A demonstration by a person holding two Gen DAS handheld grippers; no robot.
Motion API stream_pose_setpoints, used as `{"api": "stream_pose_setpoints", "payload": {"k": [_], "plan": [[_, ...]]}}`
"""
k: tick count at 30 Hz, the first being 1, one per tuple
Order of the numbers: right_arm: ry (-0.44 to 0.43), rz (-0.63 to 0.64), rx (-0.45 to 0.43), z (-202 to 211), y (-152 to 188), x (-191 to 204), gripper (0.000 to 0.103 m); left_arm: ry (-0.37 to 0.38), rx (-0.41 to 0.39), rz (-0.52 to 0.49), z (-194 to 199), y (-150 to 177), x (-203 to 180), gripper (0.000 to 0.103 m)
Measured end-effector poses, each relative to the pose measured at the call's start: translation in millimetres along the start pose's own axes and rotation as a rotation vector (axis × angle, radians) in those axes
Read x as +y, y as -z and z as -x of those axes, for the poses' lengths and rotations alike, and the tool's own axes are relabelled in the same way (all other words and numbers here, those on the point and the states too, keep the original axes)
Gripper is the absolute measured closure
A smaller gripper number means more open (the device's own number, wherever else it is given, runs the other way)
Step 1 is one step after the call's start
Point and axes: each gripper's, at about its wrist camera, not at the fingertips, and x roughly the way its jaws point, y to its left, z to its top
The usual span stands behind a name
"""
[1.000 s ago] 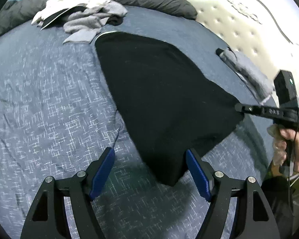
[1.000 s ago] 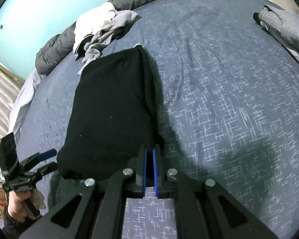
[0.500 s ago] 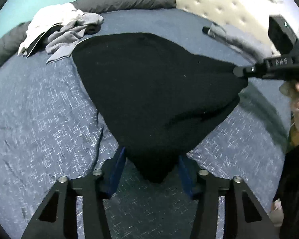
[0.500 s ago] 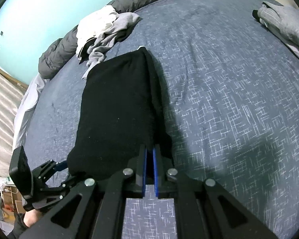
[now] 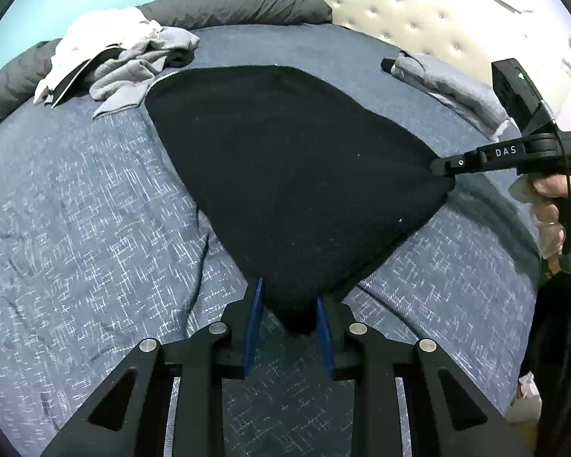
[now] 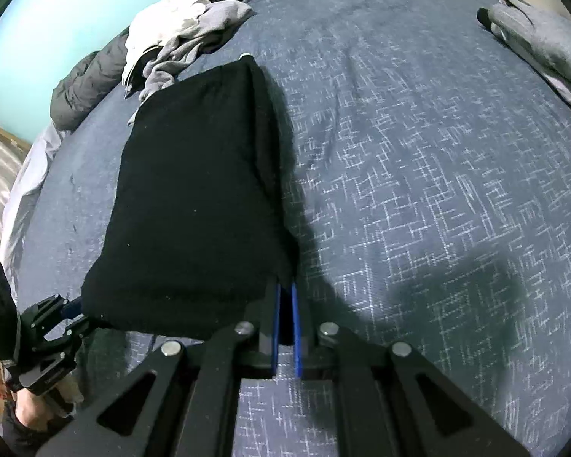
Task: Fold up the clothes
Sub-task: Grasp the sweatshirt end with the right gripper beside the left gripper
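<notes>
A black garment (image 5: 285,160) lies spread on the blue patterned bedspread (image 5: 76,209), its near edge lifted. In the left wrist view my left gripper (image 5: 288,301) has its blue pads pressed against the garment's near corner, which bunches between them. My right gripper (image 5: 443,167), held by a hand, pinches the other near corner at the right. The right wrist view shows the right gripper (image 6: 284,291) shut on a fold of the black garment (image 6: 198,198). The left gripper (image 6: 70,308) sits at the cloth's lower-left corner.
A pile of white and grey clothes (image 5: 122,53) lies at the far left beside a dark grey duvet roll (image 5: 240,3). A folded grey garment (image 5: 449,87) rests near the cream tufted headboard (image 5: 418,11). Bare bedspread (image 6: 418,190) stretches right of the black cloth.
My left gripper moved forward onto the garment's near corner and its fingers closed from wide apart onto the cloth. The right gripper stayed shut on its corner.
</notes>
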Motion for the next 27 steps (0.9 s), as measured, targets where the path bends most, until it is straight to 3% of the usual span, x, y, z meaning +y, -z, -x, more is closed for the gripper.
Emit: {"api": "stream_pose_setpoints", "payload": {"k": [2, 4, 6, 8, 10, 13, 15, 18, 22, 24, 27], "plan": [[-0.002, 0.017, 0.009, 0.8, -1.7, 2.1, 0.098, 0.011, -0.002, 0.014, 4.3, -2.3, 0.3, 0.074], [0.004, 0.014, 0.024, 2.7, -3.4, 1.5, 0.087, 0.022, 0.002, 0.034, 11.8, -5.0, -0.6, 0.073], [0.009, 0.011, 0.017, 9.3, -5.1, 1.5, 0.087, 0.046, -0.018, 0.047, 25.7, -9.9, -3.8, 0.071], [0.017, 0.020, -0.013, 19.5, -7.0, 5.9, 0.086, 0.075, -0.056, 0.045, 41.7, -18.5, -7.3, 0.063], [0.023, 0.027, -0.048, 29.4, -9.3, 11.5, 0.086, 0.085, -0.093, 0.059, 45.7, -26.7, -7.3, 0.039], [0.014, 0.050, -0.107, 38.3, -17.2, 27.0, 0.086, 0.087, -0.138, 0.090, 42.9, -38.0, -5.3, 0.037], [-0.006, 0.063, -0.110, 32.9, -23.6, 37.1, 0.086, 0.063, -0.128, 0.099, 31.0, -42.6, -3.0, 0.037], [-0.005, 0.103, -0.088, 17.4, -24.3, 47.7, 0.087, 0.032, -0.076, 0.095, 12.5, -42.7, -1.0, 0.038], [0.048, 0.141, -0.032, -5.2, -12.0, 40.6, 0.091, 0.051, -0.016, 0.133, -6.3, -33.2, 3.8, 0.037], [0.075, 0.145, -0.025, -12.4, -5.6, 31.1, 0.098, 0.052, -0.007, 0.134, -10.8, -30.0, 3.0, 0.037], [0.065, 0.137, -0.023, -13.4, -2.3, 25.8, 0.099, 0.041, -0.005, 0.127, -11.1, -29.7, 0.4, 0.037]]}}
